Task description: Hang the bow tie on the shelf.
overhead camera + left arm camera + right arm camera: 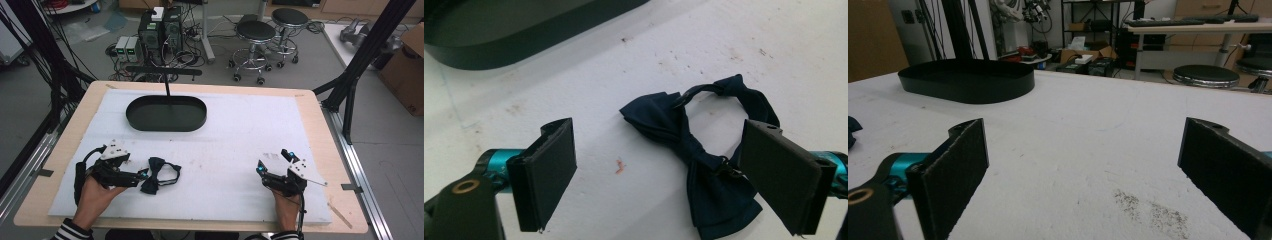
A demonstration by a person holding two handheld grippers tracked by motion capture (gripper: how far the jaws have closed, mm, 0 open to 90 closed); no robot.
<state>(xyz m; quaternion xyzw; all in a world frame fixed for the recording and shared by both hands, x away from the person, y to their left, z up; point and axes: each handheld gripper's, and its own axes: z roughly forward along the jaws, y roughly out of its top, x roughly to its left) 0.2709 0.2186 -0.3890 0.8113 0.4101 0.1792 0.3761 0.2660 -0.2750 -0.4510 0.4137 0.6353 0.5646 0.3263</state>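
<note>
Left gripper (pixel 144 173): jaws released, straddling the dark bow tie (pixel 704 165) on the white counter (pixel 225 145). Right gripper (pixel 260 167): jaws released, grasping nothing, well apart.

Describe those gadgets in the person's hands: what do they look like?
Each claw, left and right, is black with teal joints, two flat black pads and a grey three-cornered plate on top. A black cable trails from each. The sleeves are black-and-white striped.

Both forearms reach in low; the left hand-held gripper (pixel 142 175) points right with jaws spread wide, and the right hand-held gripper (pixel 272 161) gapes too.
</note>
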